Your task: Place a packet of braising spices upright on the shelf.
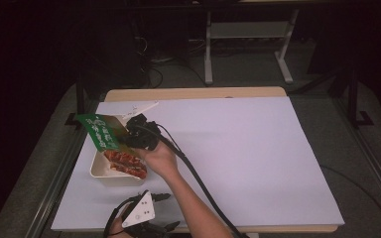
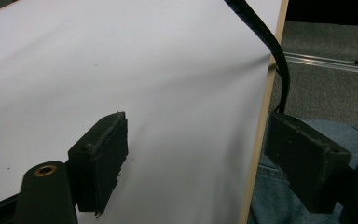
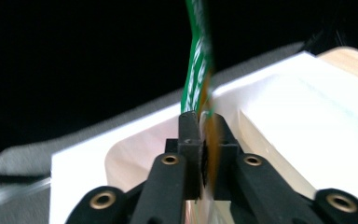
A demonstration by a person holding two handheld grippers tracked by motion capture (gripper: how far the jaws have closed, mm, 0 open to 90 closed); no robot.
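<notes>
- The right tongs (image 1: 129,133) are clamped on the green food packet (image 1: 101,131), holding it just above the cream tray (image 1: 99,171).
- The tray sits on the tabletop (image 1: 253,148).
- The left tongs (image 2: 196,163) are wide apart, nearer the person than the tray.

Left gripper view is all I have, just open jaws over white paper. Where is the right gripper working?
Observer: The right gripper is at a cream tray on the table's left side.
Operator: Holding anything?
Observer: Yes, its jaws pinch a green printed packet, tilted above the tray.
Operator: Anything in the tray?
Observer: A red patch shows at its near end; whether it is food or print, I cannot tell.
</notes>
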